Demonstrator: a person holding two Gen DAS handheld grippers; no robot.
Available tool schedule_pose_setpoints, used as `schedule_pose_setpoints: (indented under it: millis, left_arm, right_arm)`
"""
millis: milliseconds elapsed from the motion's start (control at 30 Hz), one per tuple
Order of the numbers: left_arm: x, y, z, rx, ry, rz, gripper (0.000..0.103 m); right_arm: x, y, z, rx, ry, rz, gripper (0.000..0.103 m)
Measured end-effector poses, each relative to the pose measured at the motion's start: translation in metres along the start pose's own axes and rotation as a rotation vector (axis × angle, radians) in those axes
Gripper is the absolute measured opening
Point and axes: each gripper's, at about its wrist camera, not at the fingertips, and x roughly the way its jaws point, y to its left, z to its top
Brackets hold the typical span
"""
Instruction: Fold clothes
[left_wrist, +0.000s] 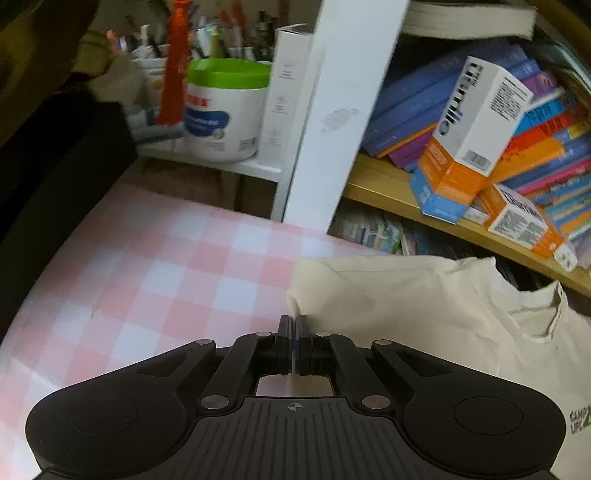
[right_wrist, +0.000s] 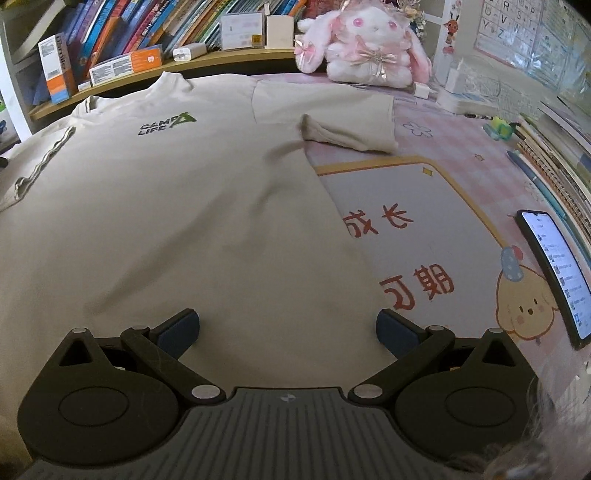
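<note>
The cream short-sleeved cotton T-shirt with a small green chest print (right_wrist: 166, 192) lies spread face up on the desk (right_wrist: 461, 177), collar toward the bookshelf. It looks light, soft and limp, so it will likely sag and crease wherever it is lifted; hems, sleeve ends and shoulder seams look like the best places to take hold, since a single flat layer is hard to pick up. The left tongs (left_wrist: 294, 321) are pressed together at the edge of its sleeve, seemingly pinching the cloth there. The right tongs (right_wrist: 287, 325) hang spread wide above the lower body of the shirt, holding nothing. Its other sleeve (right_wrist: 347, 134) is already doubled over. A lit black smartphone (right_wrist: 554, 273) lies near the right side and could catch a swung fold; the pink-and-white plush rabbit (right_wrist: 369, 40) and leaning books (left_wrist: 461, 110) crowd the far edge.
</note>
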Motion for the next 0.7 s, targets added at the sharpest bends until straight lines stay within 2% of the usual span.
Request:
schedule_pose_setpoints:
  millis: [200,233,367,500,567,633,700]
  left_arm:
    - [-0.003,0.004,-0.003,-0.025,-0.004,-0.002,0.002]
    - [-0.003,0.003,-0.003,-0.023,-0.002,0.003,0.006]
    - [-0.014,-0.003,-0.004,0.022,-0.022,0.0,0.012]
    - [-0.051,-0.013,-0.016,0.042,-0.098,-0.025,0.031]
    - [-0.073,-0.02,-0.03,0.041,-0.124,-0.026,0.037]
    - [-0.095,-0.024,-0.05,0.033,-0.143,-0.022,0.052]
    - [-0.115,-0.027,-0.07,0.026,-0.155,-0.01,0.057]
  right_arm:
    - [0.002,-0.002,0.0,0.016,-0.005,0.001,0.103]
    - [0.002,-0.002,0.0,0.015,-0.004,0.003,0.103]
    - [0.003,-0.005,0.0,-0.001,-0.005,0.016,0.103]
    - [0.004,-0.01,0.002,-0.023,-0.01,0.037,0.103]
    - [0.005,-0.012,0.004,-0.027,-0.019,0.054,0.103]
    - [0.005,-0.015,0.007,-0.031,-0.029,0.074,0.103]
    - [0.006,-0.018,0.011,-0.04,-0.041,0.097,0.103]
